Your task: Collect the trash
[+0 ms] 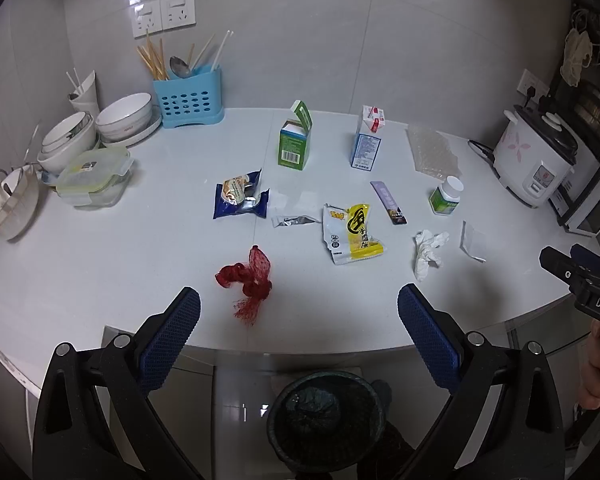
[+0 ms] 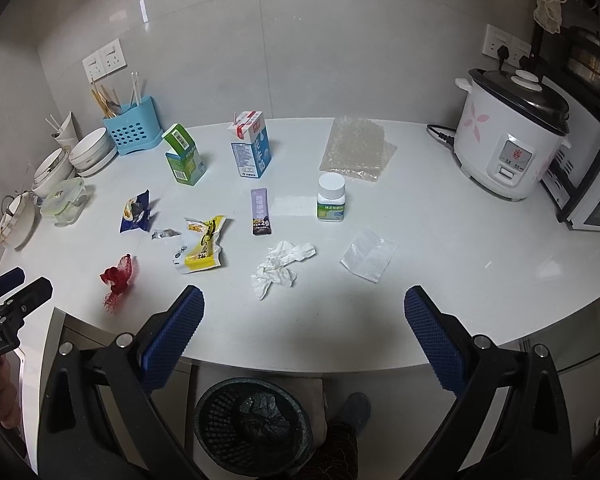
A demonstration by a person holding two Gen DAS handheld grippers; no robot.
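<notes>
Trash lies scattered on the white counter [image 1: 100, 264]: a red mesh net [image 1: 248, 280] [image 2: 118, 278], a yellow snack wrapper [image 1: 352, 234] [image 2: 202, 248], a blue snack bag [image 1: 240, 200] [image 2: 137, 213], a crumpled white tissue [image 1: 428, 254] [image 2: 280, 268], a purple sachet [image 1: 389, 202] [image 2: 261, 212], a clear plastic piece [image 2: 369, 259], a green carton [image 1: 295, 142] and a blue milk carton [image 1: 367, 140]. A black mesh bin [image 1: 326, 416] [image 2: 254, 420] stands on the floor below the counter edge. My left gripper [image 1: 298, 308] is open and empty near the front edge. My right gripper [image 2: 304, 308] is open and empty.
Stacked bowls [image 1: 100, 128], a lidded container [image 1: 94, 176] and a blue utensil holder [image 1: 188, 96] stand at the back left. A rice cooker [image 2: 512, 148] stands at the right. A white pill bottle [image 2: 331, 197] and a bubble-wrap sheet [image 2: 356, 148] lie mid-counter.
</notes>
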